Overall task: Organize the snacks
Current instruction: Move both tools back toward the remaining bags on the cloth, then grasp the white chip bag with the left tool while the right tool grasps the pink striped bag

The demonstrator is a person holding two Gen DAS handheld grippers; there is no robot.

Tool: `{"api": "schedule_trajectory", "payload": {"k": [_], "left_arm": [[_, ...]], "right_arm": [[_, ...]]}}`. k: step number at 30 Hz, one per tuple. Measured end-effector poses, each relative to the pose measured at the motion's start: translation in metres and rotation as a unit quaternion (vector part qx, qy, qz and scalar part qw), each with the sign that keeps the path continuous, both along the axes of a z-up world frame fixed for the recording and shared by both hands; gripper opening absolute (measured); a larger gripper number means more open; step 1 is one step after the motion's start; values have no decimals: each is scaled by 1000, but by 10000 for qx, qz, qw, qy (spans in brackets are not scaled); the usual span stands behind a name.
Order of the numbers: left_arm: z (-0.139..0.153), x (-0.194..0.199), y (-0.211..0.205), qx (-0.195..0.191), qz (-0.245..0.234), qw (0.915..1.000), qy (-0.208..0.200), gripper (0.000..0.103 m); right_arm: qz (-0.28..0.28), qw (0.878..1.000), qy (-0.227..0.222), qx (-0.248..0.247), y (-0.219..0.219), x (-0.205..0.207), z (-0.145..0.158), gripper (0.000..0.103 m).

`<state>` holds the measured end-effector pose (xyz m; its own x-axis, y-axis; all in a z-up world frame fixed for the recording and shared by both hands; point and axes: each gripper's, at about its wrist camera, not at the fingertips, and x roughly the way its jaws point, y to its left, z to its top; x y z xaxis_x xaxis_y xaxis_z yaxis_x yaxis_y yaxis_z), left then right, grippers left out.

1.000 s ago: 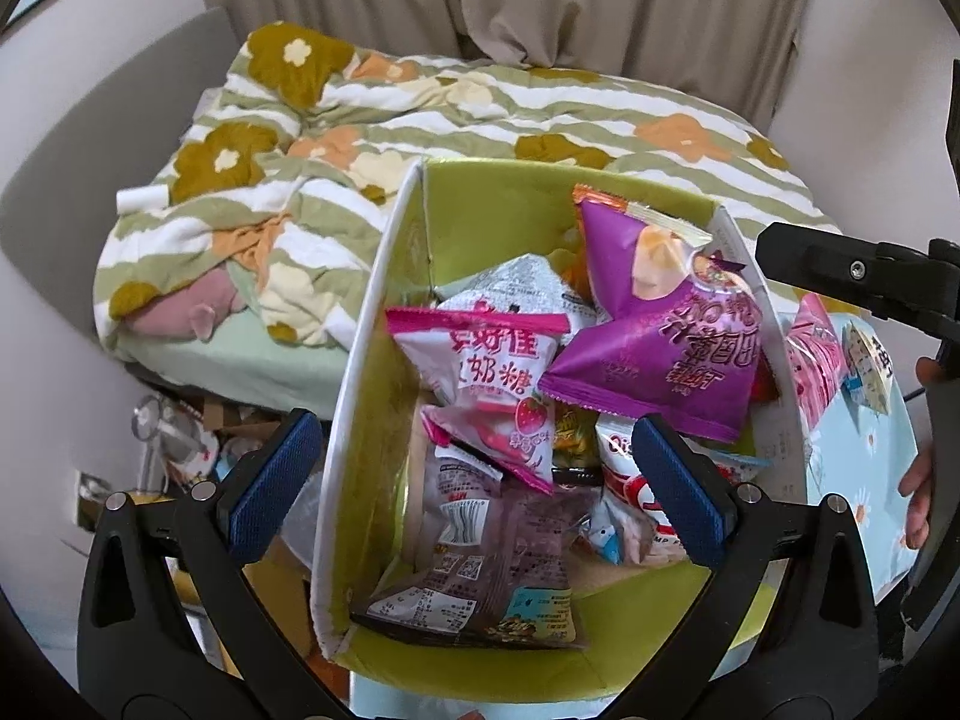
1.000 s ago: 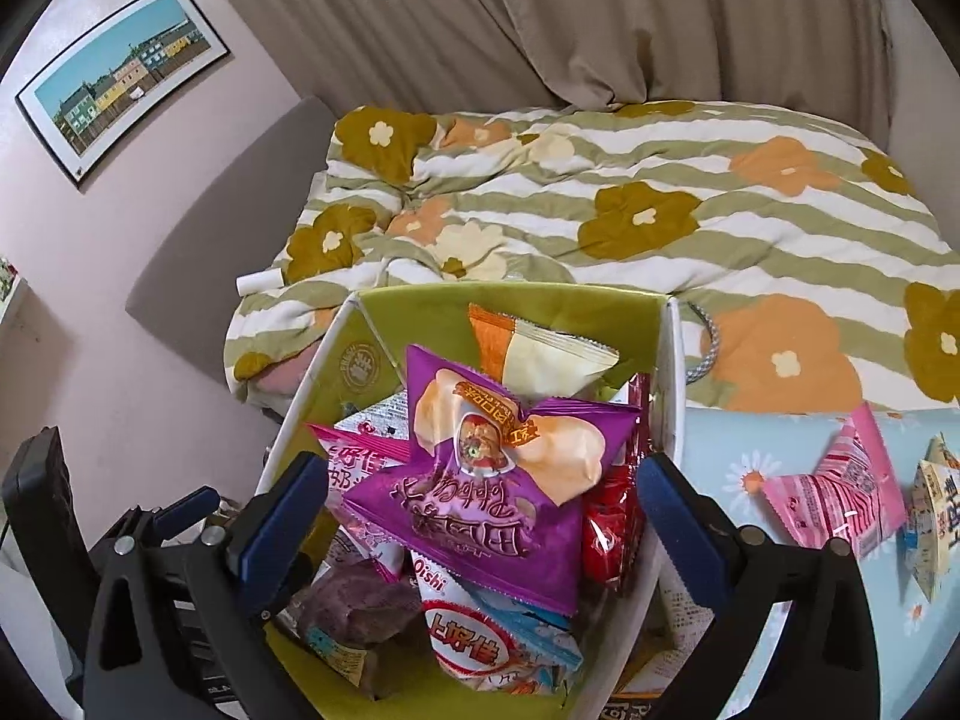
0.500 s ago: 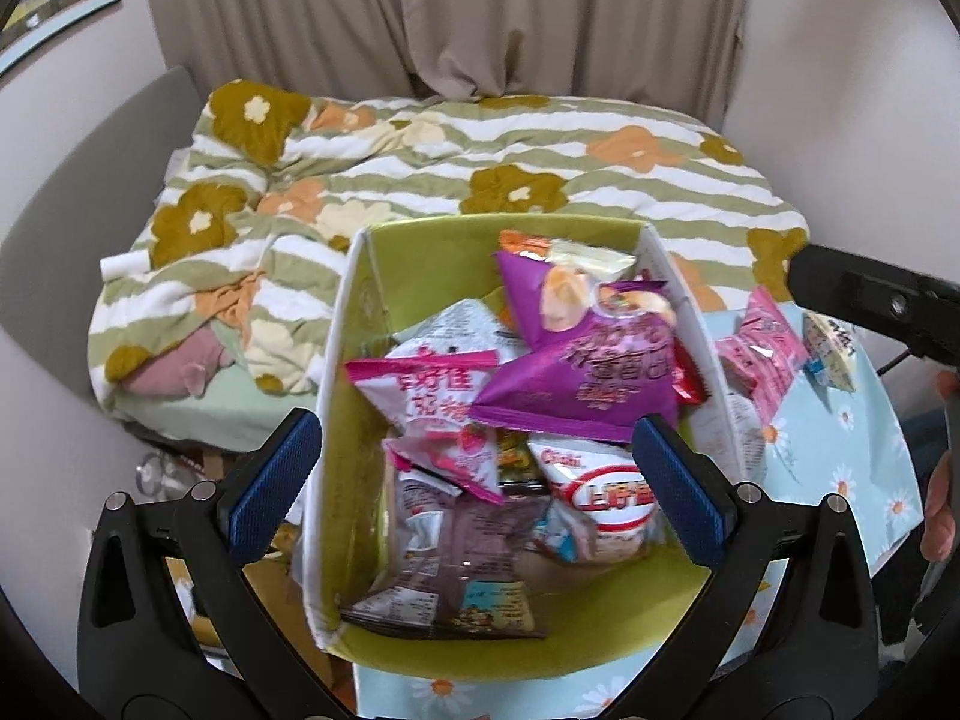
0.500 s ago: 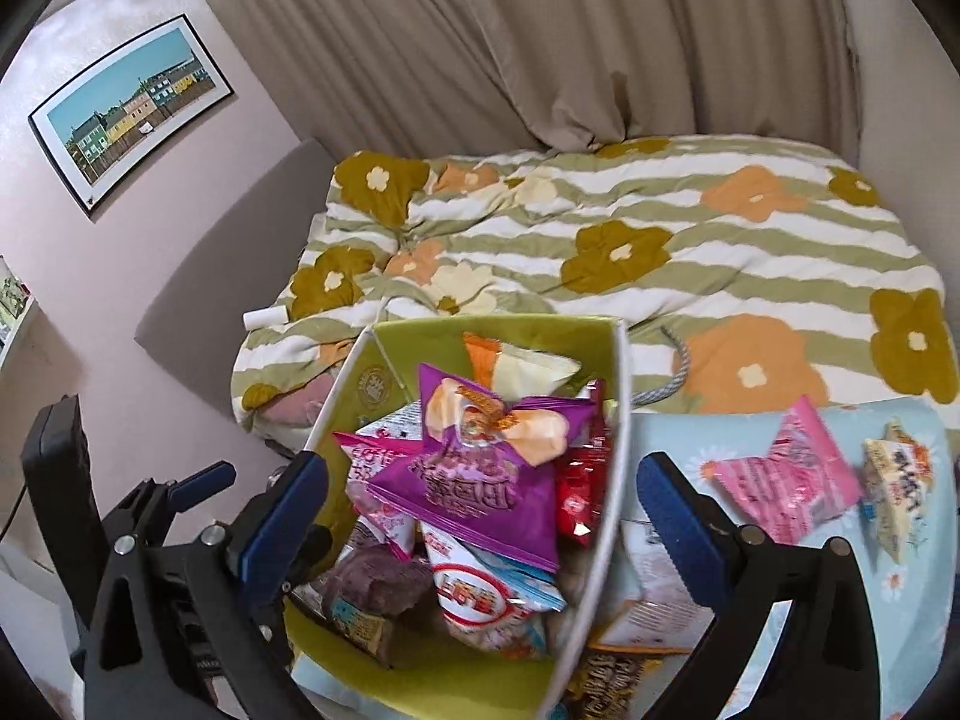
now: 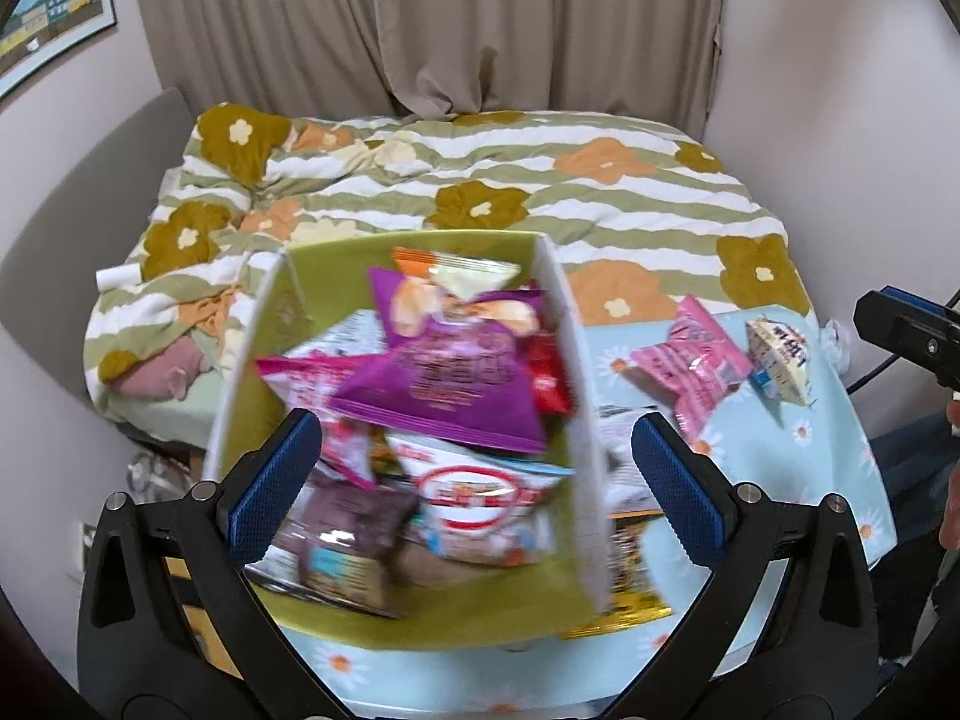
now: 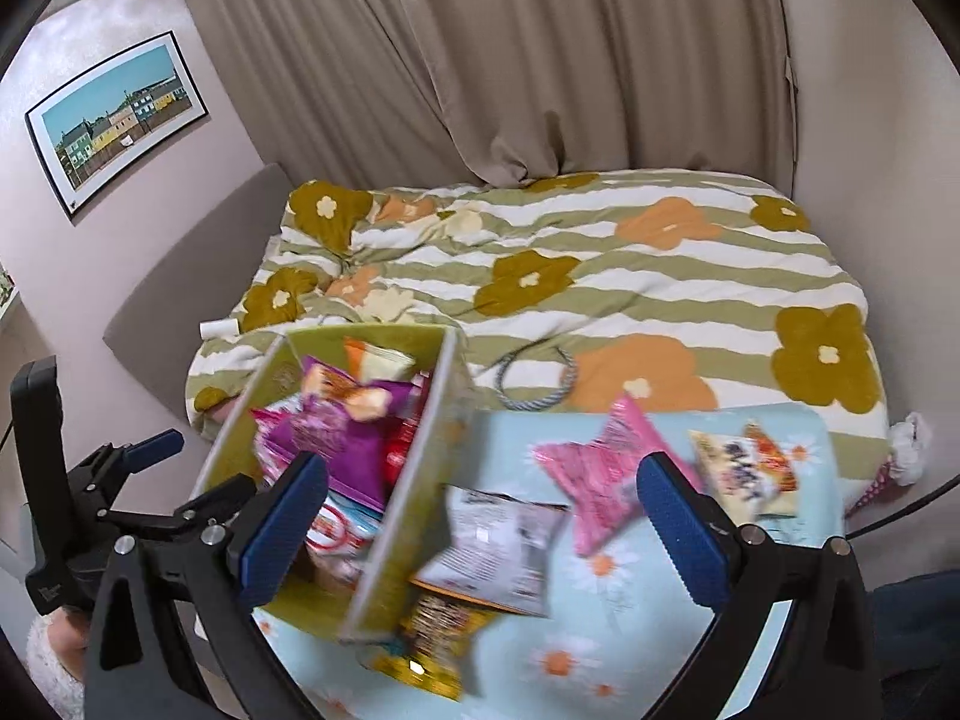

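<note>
A green box (image 5: 414, 618) with white walls stands on the left of a light blue daisy tablecloth (image 5: 774, 474) and holds several snack bags, a purple one (image 5: 444, 384) on top. It also shows in the right wrist view (image 6: 390, 546). A pink bag (image 5: 696, 360) and a pale packet (image 5: 780, 360) lie on the cloth to the right, as do a grey-white bag (image 6: 498, 540) and a gold packet (image 6: 432, 642) beside the box. My left gripper (image 5: 474, 480) is open and empty above the box. My right gripper (image 6: 480, 528) is open and empty above the loose bags.
A bed with a striped flower quilt (image 5: 480, 192) lies behind the table, with curtains (image 5: 420, 24) beyond. A framed picture (image 6: 114, 120) hangs on the left wall. A braided cord ring (image 6: 534, 384) lies on the quilt. A cable runs at the right edge.
Both grippers have pulled back and risen from the box, so more of the tablecloth and loose bags shows. Both stay open and empty.
</note>
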<state>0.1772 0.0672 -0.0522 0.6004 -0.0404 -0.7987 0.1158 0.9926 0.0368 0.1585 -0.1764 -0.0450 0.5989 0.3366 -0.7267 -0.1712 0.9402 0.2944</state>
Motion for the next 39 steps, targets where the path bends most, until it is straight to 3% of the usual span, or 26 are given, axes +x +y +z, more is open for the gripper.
{"api": "schedule_trajectory", "payload": {"k": [7,16,25,39], "left_arm": [[-9,-11,-62,99,397,9992,-38,103],[-56,-19,-121,420,1032,9937,143,103],[-125,6,-171,1328,774,9863,596,103],[-189,49,-177,1851,593,9733,1219,103]], "right_arm": [[245,9996,44,-133,-59,3,-10,103],[809,9963,287,44,-106,36,-54,103],[1305,9896,605,-19,-109,78,-104,103],[1916,9766,969,-124,-79,123,-146,103]]}}
